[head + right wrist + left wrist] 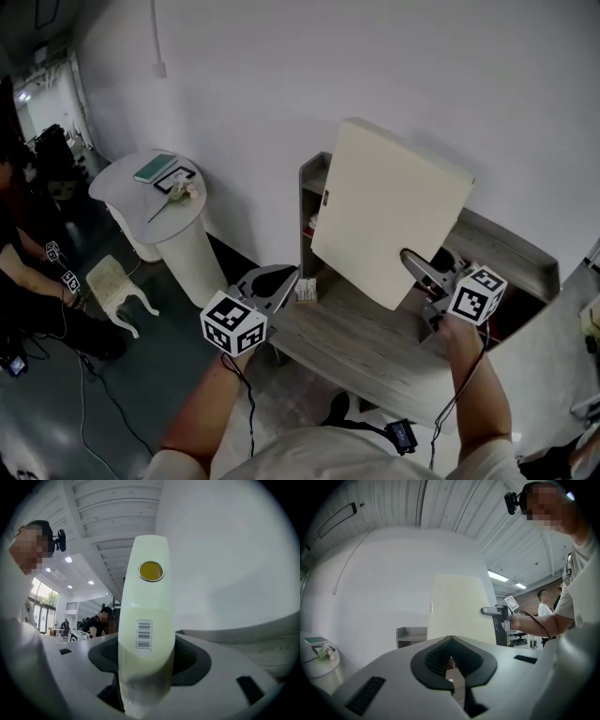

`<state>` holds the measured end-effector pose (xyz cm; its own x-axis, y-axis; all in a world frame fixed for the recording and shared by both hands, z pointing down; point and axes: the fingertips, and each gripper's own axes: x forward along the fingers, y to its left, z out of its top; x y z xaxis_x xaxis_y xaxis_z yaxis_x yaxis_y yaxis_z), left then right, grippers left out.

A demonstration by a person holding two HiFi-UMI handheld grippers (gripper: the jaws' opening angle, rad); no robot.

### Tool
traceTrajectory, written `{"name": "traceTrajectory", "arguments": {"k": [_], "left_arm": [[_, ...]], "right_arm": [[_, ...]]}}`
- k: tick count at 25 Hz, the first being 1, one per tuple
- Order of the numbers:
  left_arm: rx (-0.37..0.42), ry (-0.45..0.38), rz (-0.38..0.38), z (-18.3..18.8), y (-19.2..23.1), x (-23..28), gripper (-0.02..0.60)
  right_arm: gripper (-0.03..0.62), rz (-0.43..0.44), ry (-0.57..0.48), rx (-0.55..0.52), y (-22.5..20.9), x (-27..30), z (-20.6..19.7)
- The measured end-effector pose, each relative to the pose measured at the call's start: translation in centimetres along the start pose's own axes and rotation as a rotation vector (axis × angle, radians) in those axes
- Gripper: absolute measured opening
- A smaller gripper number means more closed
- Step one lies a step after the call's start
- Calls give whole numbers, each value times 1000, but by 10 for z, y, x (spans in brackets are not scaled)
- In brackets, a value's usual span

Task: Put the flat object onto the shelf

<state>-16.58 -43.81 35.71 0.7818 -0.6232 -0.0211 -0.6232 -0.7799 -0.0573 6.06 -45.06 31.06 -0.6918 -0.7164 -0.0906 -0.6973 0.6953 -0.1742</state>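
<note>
1. The shelf (366, 342) stands against the wall. The flat panel is not lying on it yet.
2. The panel (389, 216) hangs on edge and tilted above the shelf's top. I judge the pick-up done, with the setting down still to do.
3. My right gripper (419, 267) is clamped on the panel's lower edge and carries it alone.
4. My left gripper (279, 278) is clenched on nothing, just beside the shelf's left corner and clear of the panel.

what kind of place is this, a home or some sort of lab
Likely an open office or lab staged like a room, not a home: ceiling strip lights, an office chair, other people behind, a grey shelf against a white wall.
</note>
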Motion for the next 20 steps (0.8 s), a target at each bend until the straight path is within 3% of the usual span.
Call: {"name": "traceTrajectory", "arguments": {"k": [8, 20], "left_arm": [[37, -7, 0, 24, 23, 46, 15], [42, -2, 20, 28, 63, 114, 15]], "right_arm": [[283, 32, -24, -76, -39, 33, 56], [282, 68, -9, -133, -107, 86, 90]]}}
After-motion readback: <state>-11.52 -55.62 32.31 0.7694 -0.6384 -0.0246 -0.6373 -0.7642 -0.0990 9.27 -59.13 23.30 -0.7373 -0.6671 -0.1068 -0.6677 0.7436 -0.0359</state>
